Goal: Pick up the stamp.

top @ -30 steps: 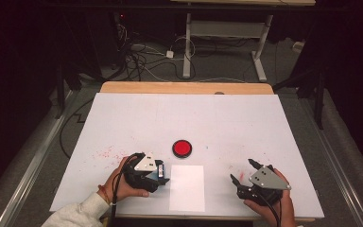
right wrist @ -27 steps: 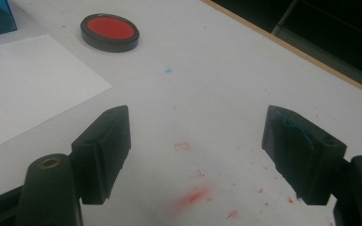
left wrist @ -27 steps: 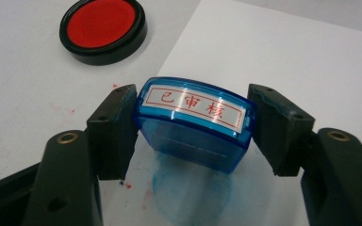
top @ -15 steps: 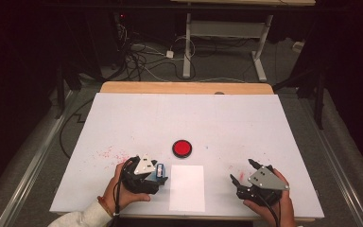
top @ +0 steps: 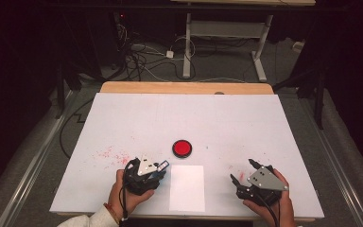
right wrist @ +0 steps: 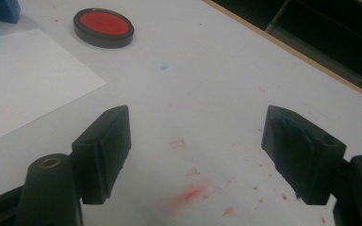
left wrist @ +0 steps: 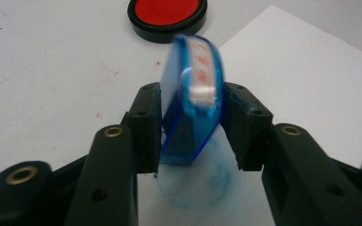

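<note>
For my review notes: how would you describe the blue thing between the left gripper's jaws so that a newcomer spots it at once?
Start at the white table and find the white paper sheet near its front edge. At the sheet's left edge, the left gripper has just been closing its jaws around a blue stamp. It is translucent blue with red lettering on its face, unlike the round red ink pad beyond.

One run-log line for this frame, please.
left gripper: closing on blue stamp | right gripper: open, idle | ink pad: uncovered | paper: blank
</note>
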`<state>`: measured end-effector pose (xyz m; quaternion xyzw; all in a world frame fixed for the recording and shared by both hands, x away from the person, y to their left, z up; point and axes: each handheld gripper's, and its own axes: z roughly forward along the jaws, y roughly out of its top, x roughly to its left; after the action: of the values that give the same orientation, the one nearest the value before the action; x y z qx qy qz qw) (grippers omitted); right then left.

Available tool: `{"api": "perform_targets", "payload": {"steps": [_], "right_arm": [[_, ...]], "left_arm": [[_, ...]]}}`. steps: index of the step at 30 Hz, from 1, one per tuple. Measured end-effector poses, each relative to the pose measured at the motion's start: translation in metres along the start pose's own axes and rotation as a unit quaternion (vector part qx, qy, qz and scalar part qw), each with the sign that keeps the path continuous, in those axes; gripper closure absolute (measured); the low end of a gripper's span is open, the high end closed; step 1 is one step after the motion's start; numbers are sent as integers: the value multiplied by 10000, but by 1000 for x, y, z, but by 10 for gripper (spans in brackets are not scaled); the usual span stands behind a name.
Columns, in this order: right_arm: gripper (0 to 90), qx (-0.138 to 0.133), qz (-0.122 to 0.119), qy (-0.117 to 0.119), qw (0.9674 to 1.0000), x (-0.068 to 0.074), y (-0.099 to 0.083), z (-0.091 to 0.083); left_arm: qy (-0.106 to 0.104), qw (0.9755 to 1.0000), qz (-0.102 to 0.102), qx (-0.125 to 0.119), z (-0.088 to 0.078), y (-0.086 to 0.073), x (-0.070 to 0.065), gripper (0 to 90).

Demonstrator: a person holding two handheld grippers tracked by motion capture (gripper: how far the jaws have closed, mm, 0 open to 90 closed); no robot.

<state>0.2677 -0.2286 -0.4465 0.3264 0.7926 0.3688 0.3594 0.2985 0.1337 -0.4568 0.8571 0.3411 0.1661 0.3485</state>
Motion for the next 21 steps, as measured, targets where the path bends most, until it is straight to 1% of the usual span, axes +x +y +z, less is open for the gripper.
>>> {"api": "perform_targets", "payload": {"steps": [3,5,7,9,10,11,14,15,17,18,21], "right_arm": [[247,12,-22,1,10000,0,0,0],[247,15,-28,1,10000,0,0,0],[247,19,-33,8,10000,0,0,0],[248,28,-37,-15,10000,1,0,1],[249,38,-41,-8,10000,0,0,1],[249,38,-41,-8,10000,0,0,1],[251,33,-49,-25,10000,1,0,1],[251,25,-59,-17,10000,0,0,0],[251,-2,-47,-37,10000,-1,0,0],[251,-2,-47,-37,10000,-1,0,0],[251,-29,-9,-39,10000,-2,0,-1]], "left_arm": [[-58,10000,-50,-25,0,-1,5,623],[-28,10000,-27,-65,0,-1,7,659],[-4,10000,63,-47,0,-1,9,672],[-71,10000,32,-55,0,-1,12,683],[-115,9999,50,-39,0,-1,13,683],[-115,9999,50,-39,0,-1,13,684],[-37,9998,184,-12,-1,0,12,684],[-55,9998,188,-42,-1,1,12,684],[5,9996,278,-102,-5,2,13,684],[1,9994,311,-137,-6,2,14,684],[27,9990,366,-244,-12,4,18,685]]}}
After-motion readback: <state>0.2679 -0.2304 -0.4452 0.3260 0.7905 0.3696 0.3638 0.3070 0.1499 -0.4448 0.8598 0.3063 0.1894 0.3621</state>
